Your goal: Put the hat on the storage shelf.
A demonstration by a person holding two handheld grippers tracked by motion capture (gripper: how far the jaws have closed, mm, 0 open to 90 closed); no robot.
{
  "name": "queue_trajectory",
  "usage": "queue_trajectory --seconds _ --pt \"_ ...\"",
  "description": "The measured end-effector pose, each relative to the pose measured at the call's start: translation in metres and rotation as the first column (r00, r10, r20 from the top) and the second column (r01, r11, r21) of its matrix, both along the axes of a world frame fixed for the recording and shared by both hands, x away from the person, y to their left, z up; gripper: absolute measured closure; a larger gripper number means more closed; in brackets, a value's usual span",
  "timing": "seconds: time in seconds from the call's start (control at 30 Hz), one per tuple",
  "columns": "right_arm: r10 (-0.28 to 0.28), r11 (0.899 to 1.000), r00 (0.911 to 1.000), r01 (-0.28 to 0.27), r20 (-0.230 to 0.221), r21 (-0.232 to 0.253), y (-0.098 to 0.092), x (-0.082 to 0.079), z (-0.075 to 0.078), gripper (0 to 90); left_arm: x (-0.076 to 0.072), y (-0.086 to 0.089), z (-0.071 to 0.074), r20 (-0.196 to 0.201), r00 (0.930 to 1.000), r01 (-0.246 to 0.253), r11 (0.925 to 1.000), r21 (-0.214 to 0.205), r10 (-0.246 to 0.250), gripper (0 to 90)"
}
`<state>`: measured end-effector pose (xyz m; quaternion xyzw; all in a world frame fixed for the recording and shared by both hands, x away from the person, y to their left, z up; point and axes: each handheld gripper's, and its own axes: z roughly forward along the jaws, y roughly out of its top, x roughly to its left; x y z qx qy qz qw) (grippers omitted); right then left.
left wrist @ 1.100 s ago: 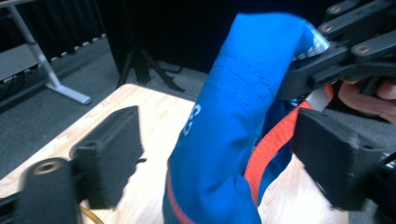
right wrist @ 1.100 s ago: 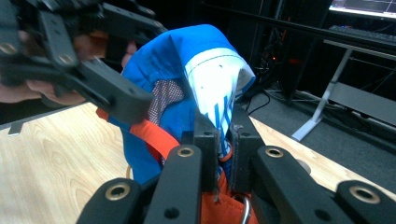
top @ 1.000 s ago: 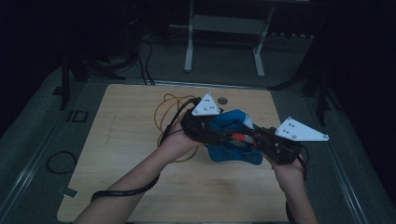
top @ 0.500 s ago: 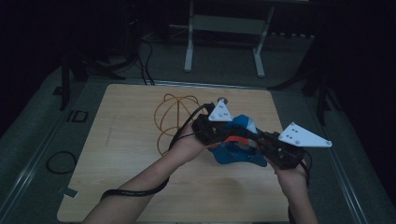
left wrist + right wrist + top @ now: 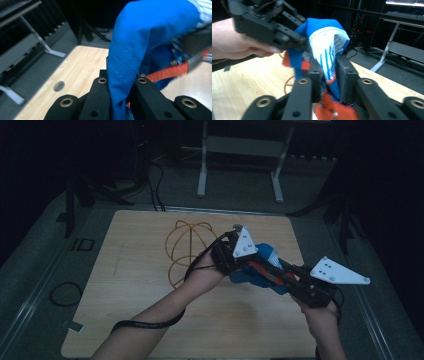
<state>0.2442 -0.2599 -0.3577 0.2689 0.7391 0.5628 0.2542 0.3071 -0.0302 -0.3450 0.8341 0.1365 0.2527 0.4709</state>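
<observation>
A blue cap (image 5: 265, 262) with white and orange parts hangs above the wooden table (image 5: 130, 285), held up between both grippers. My left gripper (image 5: 252, 265) comes in from the left and is shut on a fold of the cap's blue cloth (image 5: 140, 30); its pads (image 5: 102, 87) pinch the cloth tight. My right gripper (image 5: 274, 276) reaches in from the lower right. Its jaws have just been opening, and the cap's white striped part (image 5: 324, 37) still hangs between its pads (image 5: 343, 72), which stand slightly apart from it. The left gripper (image 5: 303, 41) also shows at the upper left of the right gripper view.
A yellow wire frame (image 5: 187, 245) lies on the table left of the hands. A round hole (image 5: 59, 86) marks the tabletop. A desk frame on white legs (image 5: 240, 150) stands on the floor beyond the table, and cables trail at the left.
The left hand and gripper have moved right to the cap and shut on its blue cloth, which uncovers the wire frame. The right hand has stayed in place.
</observation>
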Motion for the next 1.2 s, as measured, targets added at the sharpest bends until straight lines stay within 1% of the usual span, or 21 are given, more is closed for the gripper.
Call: queue_trajectory --seconds 0.1,0.17,0.2,0.23,0.3,0.4,0.5,0.53,0.6,0.63,0.7,0.77,0.8,0.87,0.93,1.0,1.07,1.1,1.13,1.17,1.2 --pt "0.027 0.999 0.9996 -0.027 0.0 0.025 -0.002 -0.006 0.002 64.0 -0.001 0.0 0.002 0.037 0.9987 -0.036 0.9993 0.011 0.036 89.4" --pt "0.045 0.998 0.9987 -0.046 0.022 0.034 -0.004 -0.016 0.005 56.4 -0.002 0.005 0.003 0.085 0.9963 0.009 0.9996 -0.028 -0.007 89.3" --pt "0.045 0.998 0.9987 -0.046 0.022 0.034 -0.004 -0.016 0.005 56.4 -0.002 0.005 0.003 0.085 0.9963 0.009 0.9996 -0.028 -0.007 89.3" --pt "0.05 0.998 0.9983 -0.051 0.029 0.04 -0.007 -0.02 0.008 51.7 -0.004 0.008 0.003 0.14 0.9901 0.01 0.9992 -0.04 -0.004 89.3" --pt "0.052 0.997 0.998 -0.054 0.037 0.052 -0.01 -0.023 0.01 47.4 -0.005 0.013 0.003 0.19 0.9811 0.045 0.9974 -0.056 -0.034 89.2" --pt "0.051 0.996 0.9973 -0.054 0.053 0.065 -0.017 -0.027 0.014 40.9 -0.004 0.022 0.006 0.218 0.9751 0.063 0.9927 -0.103 -0.039 89.2" --pt "0.057 0.997 0.9962 -0.061 0.065 0.056 -0.021 -0.029 0.017 32.4 -0.003 0.029 0.008 0.222 0.9742 0.069 0.9893 -0.129 -0.039 89.2" --pt "0.054 0.996 0.9958 -0.058 0.074 0.062 -0.023 -0.03 0.018 31.1 -0.001 0.037 0.008 0.218 0.9737 0.104 0.9811 -0.163 -0.067 89.2" --pt "0.052 0.997 0.9951 -0.056 0.084 0.044 -0.025 -0.032 0.02 32.7 -0.001 0.043 0.007 0.236 0.9686 0.121 0.9768 -0.177 -0.077 89.2" --pt "0.058 0.997 0.9949 -0.061 0.082 0.037 -0.025 -0.032 0.021 33.2 0.001 0.047 0.006 0.232 0.9652 0.17 0.9644 -0.203 -0.121 89.2" --pt "0.068 0.997 0.9952 -0.07 0.071 0.026 -0.024 -0.03 0.021 36.3 0.003 0.052 0.004 0.237 0.9568 0.221 0.9502 -0.22 -0.168 89.1" --pt "0.093 0.995 0.994 -0.095 0.056 0.024 -0.022 -0.027 0.019 36.9 0.005 0.057 0.001 0.234 0.9488 0.269 0.9309 -0.247 -0.212 89.1" --pt "0.105 0.994 0.9934 -0.106 0.047 0.03 -0.02 -0.025 0.018 37.0 0.007 0.059 0.001 0.207 0.947 0.296 0.9174 -0.266 -0.246 89.0" --pt "0.112 0.994 0.9924 -0.113 0.052 0.014 -0.015 -0.024 0.015 39.0 0.01 0.062 -0.002 0.196 0.9386 0.333 0.8933 -0.302 -0.284 89.0" --pt "0.14 0.99 0.9889 -0.141 0.049 0.022 -0.01 -0.022 0.013 42.2 0.012 0.064 -0.006 0.183 0.9245 0.378 0.8624 -0.336 -0.334 89.0" --pt "0.147 0.989 0.9886 -0.148 0.032 0.015 -0.006 -0.02 0.012 43.5 0.013 0.066 -0.009 0.179 0.9045 0.426 0.8294 -0.361 -0.387 89.0" --pt "0.178 0.984 0.9839 -0.178 0.018 0.014 -0.001 -0.018 0.011 45.1 0.013 0.066 -0.011 0.18 0.8919 0.452 0.8109 -0.372 -0.415 89.0" --pt "0.197 0.98 0.9805 -0.197 0.007 0.003 0.001 -0.018 0.011 45.1 0.013 0.066 -0.011 0.18 0.8919 0.452 0.8109 -0.372 -0.415 89.0" --pt "0.207 0.978 0.9783 -0.207 0.009 -0.006 0.003 -0.019 0.011 45.1 0.012 0.066 -0.014 0.182 0.8762 0.481 0.7868 -0.387 -0.446 88.9" --pt "0.204 0.979 0.9787 -0.204 0.023 -0.012 0.004 -0.021 0.011 45.1 0.012 0.066 -0.014 0.182 0.8762 0.481 0.7868 -0.387 -0.446 88.9" --pt "0.201 0.98 0.9791 -0.2 0.033 -0.017 0.006 -0.022 0.012 45.1 0.011 0.066 -0.015 0.178 0.8524 0.519 0.7514 -0.408 -0.492 89.0"
